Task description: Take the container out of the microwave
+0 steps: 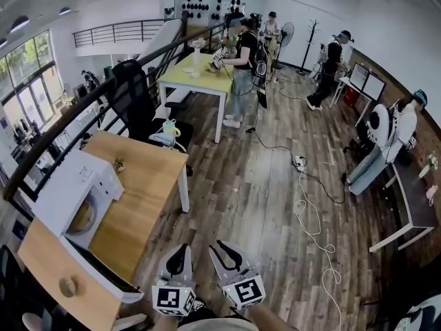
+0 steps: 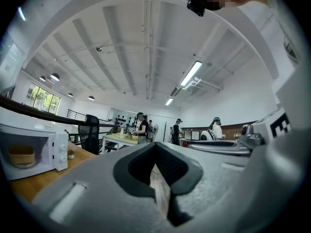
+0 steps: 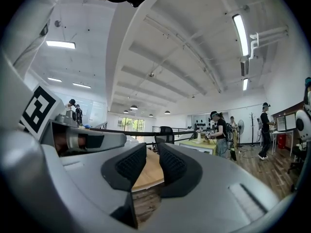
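A white microwave (image 1: 72, 185) stands on a wooden table (image 1: 148, 185) at the left, and its door (image 1: 103, 271) seems swung open toward me. Inside it sits a round tan container (image 1: 83, 216). The left gripper view shows the microwave (image 2: 53, 152) far left with the container (image 2: 22, 155) in its cavity. Both grippers hang low at the bottom centre, well right of the microwave and over the floor. My left gripper (image 1: 183, 248) has its tips touching and holds nothing. My right gripper (image 1: 218, 244) is empty, its pads (image 3: 170, 165) a narrow gap apart.
A wooden panel with a round knob (image 1: 67, 285) lies at bottom left. A black chair (image 1: 134, 95) and a dark railing (image 1: 83, 109) stand behind the table. White cables (image 1: 310, 219) trail across the wood floor. Several people work around a yellow-green table (image 1: 196, 78) and the right wall.
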Demonstrator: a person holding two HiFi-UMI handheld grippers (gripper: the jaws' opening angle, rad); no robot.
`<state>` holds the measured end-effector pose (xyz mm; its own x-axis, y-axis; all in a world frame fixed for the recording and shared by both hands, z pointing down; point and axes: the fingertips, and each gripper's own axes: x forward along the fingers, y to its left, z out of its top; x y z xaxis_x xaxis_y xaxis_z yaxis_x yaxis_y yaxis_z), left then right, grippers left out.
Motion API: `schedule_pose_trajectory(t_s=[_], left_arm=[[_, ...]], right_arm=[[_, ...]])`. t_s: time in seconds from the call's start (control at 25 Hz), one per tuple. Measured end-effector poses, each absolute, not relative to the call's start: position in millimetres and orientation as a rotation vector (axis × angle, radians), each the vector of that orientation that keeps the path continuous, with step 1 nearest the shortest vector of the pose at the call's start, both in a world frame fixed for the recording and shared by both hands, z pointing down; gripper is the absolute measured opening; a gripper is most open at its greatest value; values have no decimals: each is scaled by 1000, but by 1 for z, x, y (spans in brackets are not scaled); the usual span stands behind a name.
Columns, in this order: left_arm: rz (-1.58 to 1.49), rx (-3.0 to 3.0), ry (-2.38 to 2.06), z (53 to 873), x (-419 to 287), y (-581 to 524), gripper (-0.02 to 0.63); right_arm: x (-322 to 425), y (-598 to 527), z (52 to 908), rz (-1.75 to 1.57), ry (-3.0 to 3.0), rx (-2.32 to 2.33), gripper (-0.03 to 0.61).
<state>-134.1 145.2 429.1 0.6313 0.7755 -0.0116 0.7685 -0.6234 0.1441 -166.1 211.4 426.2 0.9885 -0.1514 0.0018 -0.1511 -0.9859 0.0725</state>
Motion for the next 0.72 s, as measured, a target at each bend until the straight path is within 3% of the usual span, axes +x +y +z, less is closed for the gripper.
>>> schedule_pose_trajectory(t_s=[0.72], left_arm=[[128, 2759, 1133, 455, -10, 161, 3]], right_arm=[[-34, 230, 447, 40, -370, 3041, 98]])
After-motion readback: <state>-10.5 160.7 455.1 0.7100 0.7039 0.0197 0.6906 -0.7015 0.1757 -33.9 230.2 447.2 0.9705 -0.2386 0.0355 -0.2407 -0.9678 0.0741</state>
